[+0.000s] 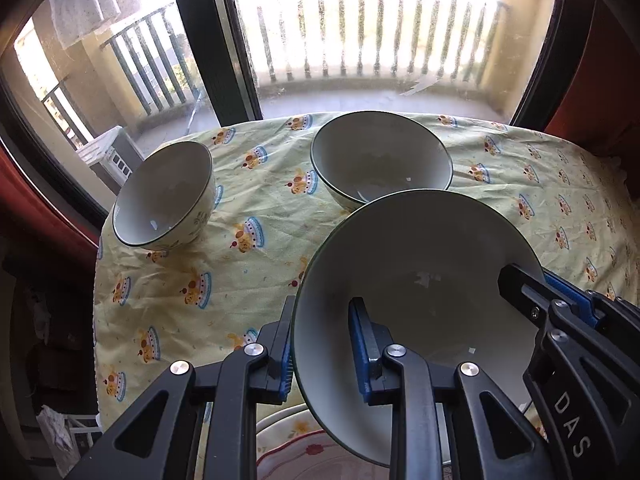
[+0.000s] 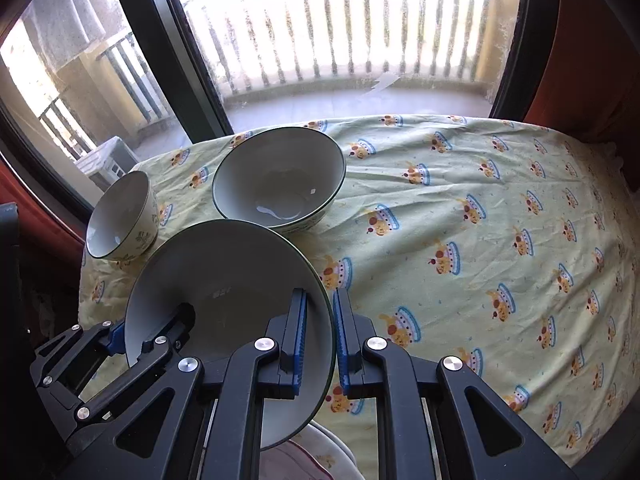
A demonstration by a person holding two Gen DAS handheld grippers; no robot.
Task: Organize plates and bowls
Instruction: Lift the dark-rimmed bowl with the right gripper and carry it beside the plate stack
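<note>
Carrying the wide grey dark-rimmed ceramic bowl (image 1: 416, 264) at lower centre, both left gripper (image 1: 320, 344) and right gripper (image 2: 320, 340) have their jaws clamped on opposite rims; keep it level.

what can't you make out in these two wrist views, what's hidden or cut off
- Patterned plate: both views, mostly hidden by the held bowl and gripper frames, cut by the bottom edge.
- Underside of the held bowl: faces away in both views.
- Balcony beyond the railing: washed out by glare.

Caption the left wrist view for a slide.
Both grippers, left and right, pinch one bowl by opposite rims above the tablecloth.
</note>
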